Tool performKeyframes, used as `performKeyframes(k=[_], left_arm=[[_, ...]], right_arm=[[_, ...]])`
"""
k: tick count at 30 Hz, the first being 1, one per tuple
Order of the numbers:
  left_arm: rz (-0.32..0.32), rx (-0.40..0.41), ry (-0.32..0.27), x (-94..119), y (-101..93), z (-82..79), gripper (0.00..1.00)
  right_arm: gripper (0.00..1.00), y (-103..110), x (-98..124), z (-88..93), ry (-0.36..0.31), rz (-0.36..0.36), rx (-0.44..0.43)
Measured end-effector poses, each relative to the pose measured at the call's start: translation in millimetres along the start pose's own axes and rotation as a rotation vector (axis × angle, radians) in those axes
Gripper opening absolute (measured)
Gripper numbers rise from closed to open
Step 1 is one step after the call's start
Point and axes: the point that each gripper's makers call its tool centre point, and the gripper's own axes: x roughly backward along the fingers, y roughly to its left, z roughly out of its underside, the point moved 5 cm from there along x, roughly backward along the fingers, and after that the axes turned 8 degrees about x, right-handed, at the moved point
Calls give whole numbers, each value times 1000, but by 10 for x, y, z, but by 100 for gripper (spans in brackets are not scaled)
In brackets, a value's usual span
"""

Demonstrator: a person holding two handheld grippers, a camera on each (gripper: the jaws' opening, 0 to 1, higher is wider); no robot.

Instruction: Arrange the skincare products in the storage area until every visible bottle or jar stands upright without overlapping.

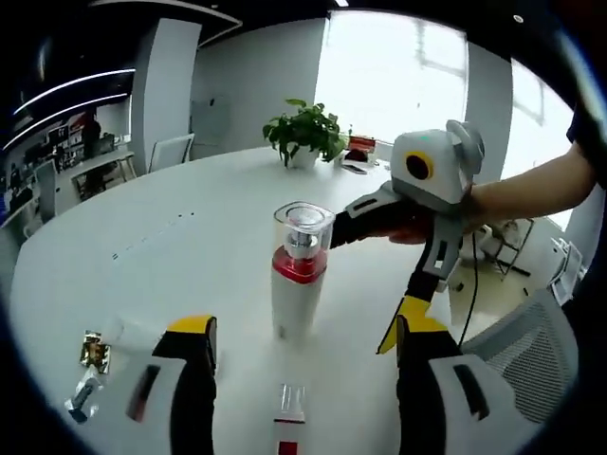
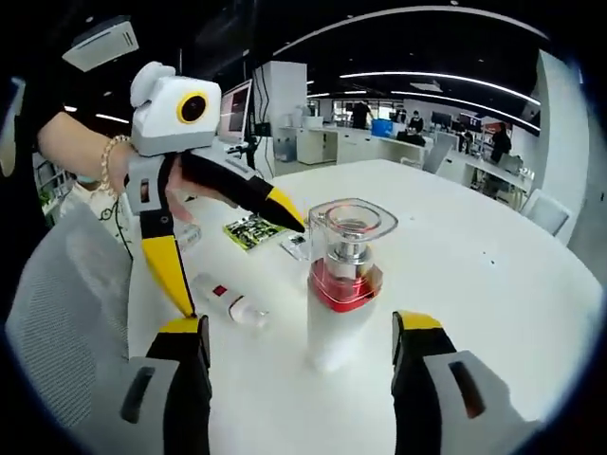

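Tall bottle point(image 1: 300, 270): standing upright on the white table point(image 1: 190, 237), clear cap over a red collar, at 12 o'clock from my left hand-held gripper point(image 1: 303, 346).
Left hand-held gripper: jaws gaping wide, gripping nothing.
Right hand-held gripper point(image 2: 302, 346): jaws spreading wide either side of the bottle's base, not touching.
Small bottle point(image 2: 230, 299): lying flat at 9 o'clock of the tall one.
Plant point(image 1: 305, 131): sitting at the table's far edge.
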Motion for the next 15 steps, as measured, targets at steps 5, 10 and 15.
performKeyframes(k=[5,10,15], left_arm=[[-34,46,1,179,24,80,84],[-55,73,-27,409,-40,145,89],[-80,76,-94,650,-51,206,96]], right_arm=[[83,65,63,-18,-4,38,-20],[86,140,143,-24,-17,74,-42],[90,267,217,-35,-43,114,-95]])
